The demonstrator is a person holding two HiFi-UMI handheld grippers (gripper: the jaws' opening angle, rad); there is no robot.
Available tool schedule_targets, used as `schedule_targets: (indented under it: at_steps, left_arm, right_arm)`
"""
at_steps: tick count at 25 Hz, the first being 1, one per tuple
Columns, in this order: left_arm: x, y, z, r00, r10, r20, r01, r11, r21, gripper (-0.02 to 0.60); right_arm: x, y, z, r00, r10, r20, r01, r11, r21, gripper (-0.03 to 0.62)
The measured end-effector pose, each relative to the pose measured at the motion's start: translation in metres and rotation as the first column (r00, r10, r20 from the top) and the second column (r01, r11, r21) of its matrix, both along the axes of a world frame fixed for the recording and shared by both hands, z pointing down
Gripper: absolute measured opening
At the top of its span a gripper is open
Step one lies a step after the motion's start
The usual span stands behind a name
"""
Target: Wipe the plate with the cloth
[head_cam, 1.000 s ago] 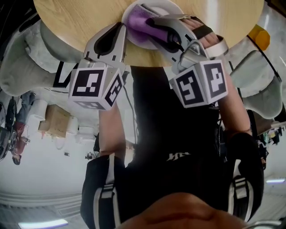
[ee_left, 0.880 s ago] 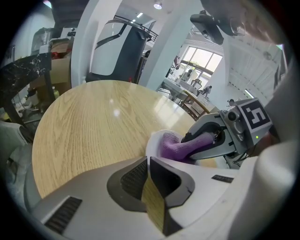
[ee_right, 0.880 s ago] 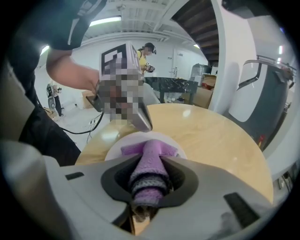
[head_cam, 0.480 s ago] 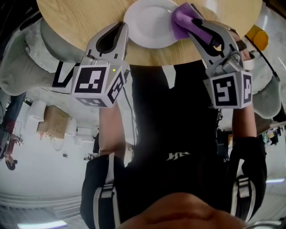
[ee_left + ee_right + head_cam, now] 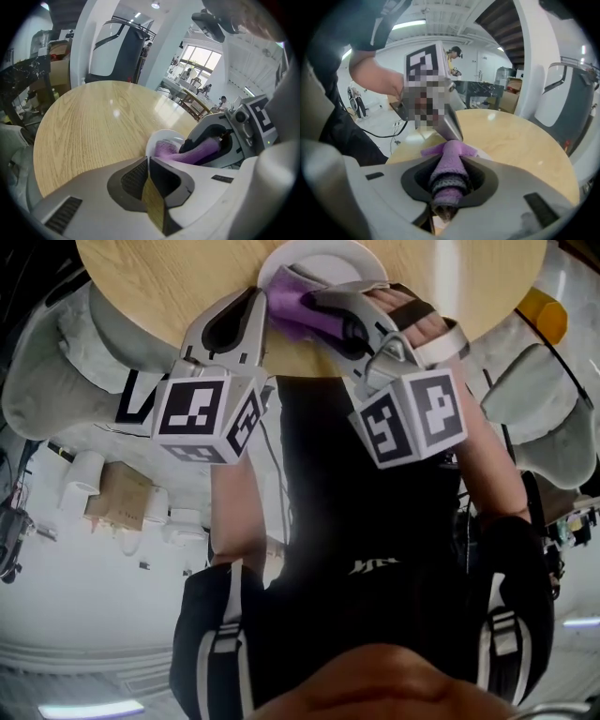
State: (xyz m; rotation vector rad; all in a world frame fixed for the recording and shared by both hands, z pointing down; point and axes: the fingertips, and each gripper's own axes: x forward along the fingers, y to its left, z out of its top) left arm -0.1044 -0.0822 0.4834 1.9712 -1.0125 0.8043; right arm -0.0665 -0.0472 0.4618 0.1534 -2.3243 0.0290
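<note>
Back over the plate [image 5: 336, 253], right gripper's [image 5: 314, 302] jaws clamp the cloth [image 5: 287, 307]; left gripper's [image 5: 253, 298] jaws stay closed.

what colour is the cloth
The cloth is purple with a grey band, clearest in the right gripper view.

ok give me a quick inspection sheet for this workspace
surface: round light wooden table
job's things: white round plate near the table's edge; purple knitted cloth pressed on it
clutter: nothing seen
grippers: right gripper shut on the cloth; left gripper shut, nothing between its jaws, tips at the plate's rim
cables: black cable on the floor
surroundings: white moulded chair, cardboard box, people far off
</note>
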Motion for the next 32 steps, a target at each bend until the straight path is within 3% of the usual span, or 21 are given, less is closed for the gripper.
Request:
schedule_targets:
  at_steps: [4,13,18,23,28,32]
  left_arm:
    - [-0.006,0.000,-0.001,1.000,-0.003,0.010,0.003,1.000,0.007,0.018]
    - [-0.001,0.004,-0.003,1.000,0.004,-0.005,-0.004,1.000,0.010,0.018]
    - [-0.004,0.005,0.002,1.000,0.003,-0.010,-0.003,1.000,0.003,0.018]
    - [-0.002,-0.001,0.004,1.000,0.009,0.003,-0.009,1.000,0.005,0.018]
    - [0.003,0.004,-0.001,1.000,0.009,0.002,-0.009,1.000,0.003,0.017]
    - [0.001,0.004,0.000,1.000,0.013,0.010,-0.013,1.000,0.008,0.014]
  right_arm:
    - [-0.001,0.000,0.009,1.000,-0.015,-0.003,0.015,1.000,-0.010,0.094]
    - [0.082,-0.004,0.005,0.992,0.051,-0.118,-0.051,0.999,0.001,0.094]
    - [0.099,-0.008,0.003,0.983,0.089,-0.160,-0.090,0.996,0.004,0.094]
    - [0.067,-0.006,-0.020,0.995,0.089,-0.044,-0.090,0.996,-0.023,0.094]
    - [0.004,0.024,-0.007,0.997,-0.082,0.010,0.082,0.996,-0.018,0.094]
    - [-0.008,0.024,0.005,0.994,-0.108,0.013,0.108,0.994,-0.020,0.094]
